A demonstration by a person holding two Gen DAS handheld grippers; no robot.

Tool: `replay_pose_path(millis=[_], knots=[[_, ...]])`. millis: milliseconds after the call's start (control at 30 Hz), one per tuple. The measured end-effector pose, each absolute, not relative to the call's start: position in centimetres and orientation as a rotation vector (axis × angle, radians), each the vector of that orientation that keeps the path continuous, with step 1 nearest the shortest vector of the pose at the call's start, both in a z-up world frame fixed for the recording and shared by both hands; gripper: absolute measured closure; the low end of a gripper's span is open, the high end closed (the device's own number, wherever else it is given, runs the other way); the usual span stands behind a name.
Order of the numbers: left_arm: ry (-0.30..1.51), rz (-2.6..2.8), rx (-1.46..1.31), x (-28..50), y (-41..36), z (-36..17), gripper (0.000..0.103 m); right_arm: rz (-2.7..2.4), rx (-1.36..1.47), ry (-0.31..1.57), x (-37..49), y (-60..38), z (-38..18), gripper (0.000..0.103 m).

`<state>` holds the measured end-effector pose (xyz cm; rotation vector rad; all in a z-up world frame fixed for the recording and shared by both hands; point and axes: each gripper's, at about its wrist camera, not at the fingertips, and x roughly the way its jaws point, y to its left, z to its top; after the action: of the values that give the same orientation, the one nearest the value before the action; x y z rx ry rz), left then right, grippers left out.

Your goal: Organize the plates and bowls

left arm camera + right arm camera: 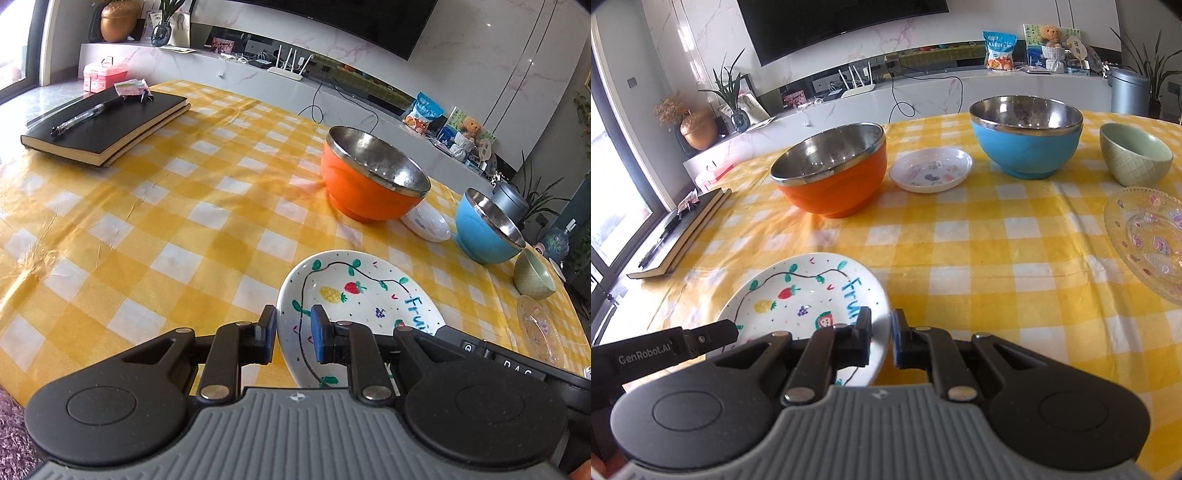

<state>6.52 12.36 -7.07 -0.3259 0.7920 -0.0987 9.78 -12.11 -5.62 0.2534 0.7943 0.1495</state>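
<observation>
- Both claws have hold of the same thing: the white round ceramic plate painted with fruit and a blue "Fruit" scrawl (354, 291), sitting low over the yellow-and-white checked worktop (155, 229).
- Left claw (293, 334) is pinching the plate's left rim, one pad outside the edge and one on the painted face.
- Right claw (882, 338) is pinching the right rim, pads nearly together with the edge between them.
- Can't really tell if the plate is lifted or touching the cloth; the claws cover its near edge.
- Beyond it: orange steel-lined bowl (831, 173), small white patterned saucer (931, 170), blue steel-lined bowl (1027, 136), green ceramic cup-bowl (1134, 155).
- Clear glass plate (1148, 236) off to the right, well apart.
</observation>
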Motion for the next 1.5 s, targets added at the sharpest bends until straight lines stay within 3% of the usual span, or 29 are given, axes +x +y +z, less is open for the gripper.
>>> replay_pose_path(millis=[267, 467, 533, 733, 967, 1167, 1333, 1500], knots=[[0.795, -0.087, -0.321, 6.6, 12.2, -7.4, 0.081, 0.151, 0.232, 0.797, 9.8, -11.8, -6.1, 0.093], [0.785, -0.084, -0.308, 6.5, 12.1, -7.2, 0.08, 0.166, 0.23, 0.782, 9.6, -11.8, -6.1, 0.084], [0.774, -0.066, -0.294, 6.5, 12.2, -6.8, 0.074, 0.167, 0.236, 0.775, 9.4, -12.0, -6.0, 0.076], [0.726, -0.059, -0.252, 5.9, 11.4, -4.9, 0.067, 0.171, 0.234, 0.74, 8.7, -12.9, -4.9, 0.073], [0.709, -0.106, -0.205, 5.2, 8.8, -3.1, 0.066, 0.183, 0.193, 0.676, 6.8, -14.7, -3.3, 0.064], [0.702, -0.148, -0.146, 4.2, 5.5, -2.1, 0.061, 0.15, 0.171, 0.651, 5.1, -17.1, -2.3, 0.048], [0.689, -0.171, -0.095, 3.6, 2.3, -1.7, 0.05, 0.074, 0.149, 0.654, 4.5, -19.6, -1.9, 0.047], [0.703, -0.205, -0.07, 3.8, -0.7, -1.8, 0.049, -0.002, 0.124, 0.633, 4.4, -22.4, -1.8, 0.047]])
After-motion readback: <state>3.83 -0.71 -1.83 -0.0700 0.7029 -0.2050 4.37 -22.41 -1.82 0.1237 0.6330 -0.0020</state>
